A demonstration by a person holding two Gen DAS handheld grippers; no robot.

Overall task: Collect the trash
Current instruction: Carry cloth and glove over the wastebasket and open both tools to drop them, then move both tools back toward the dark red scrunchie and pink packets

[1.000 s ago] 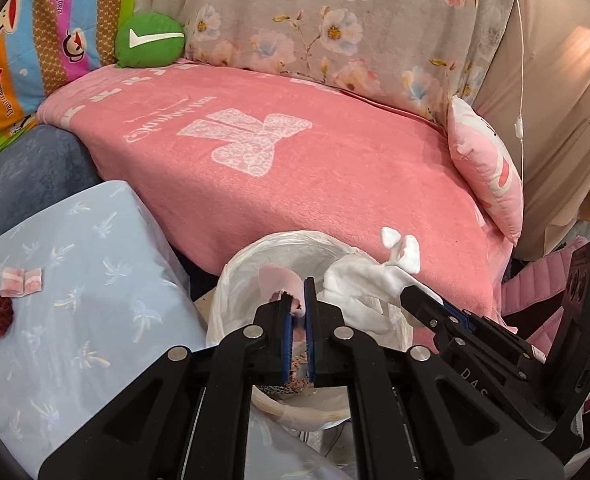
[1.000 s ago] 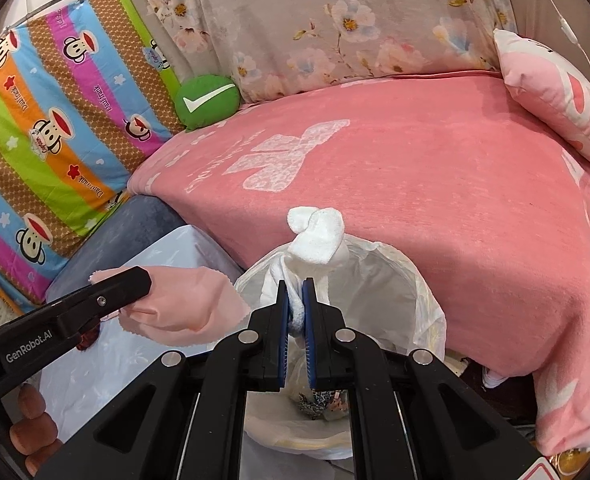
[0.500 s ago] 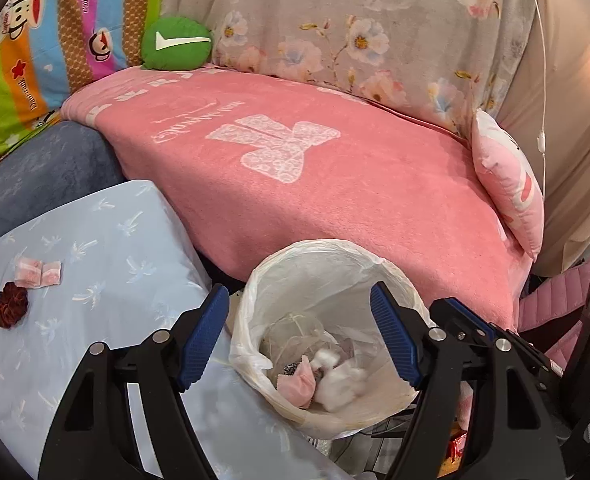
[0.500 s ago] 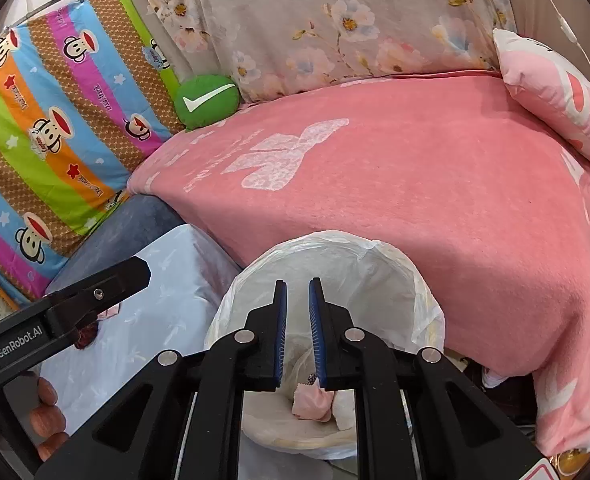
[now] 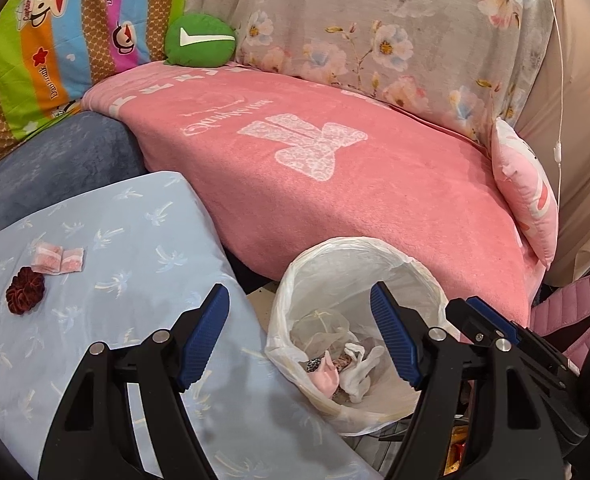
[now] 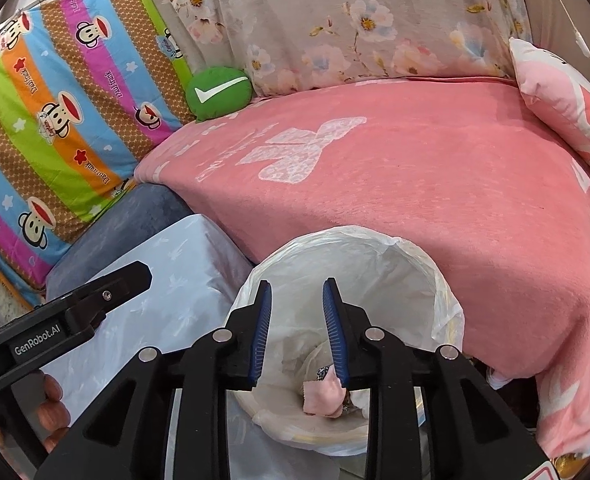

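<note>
The right gripper (image 6: pixel 297 328) hangs over the lined bin (image 6: pixel 451 312), jaws opening with nothing between them; dropped scraps lie below. The left gripper (image 5: pixel 299 340), spread wide and empty, faces the bench (image 5: pixel 135 240), where two scraps (image 5: pixel 43 276) wait ahead-left.

Blanket (image 5: pixel 375 208): pink, white motif. Worktop (image 5: pixel 107 280) cover: pale blue, white palms. Bin liner (image 5: pixel 375 252): translucent white. Cushion (image 5: pixel 199 42): green, white tick.

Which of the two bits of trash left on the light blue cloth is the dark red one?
The dark red crinkled piece, lying nearer the cloth's edge; the pink-and-white folded wrapper sits just beyond it.
</note>
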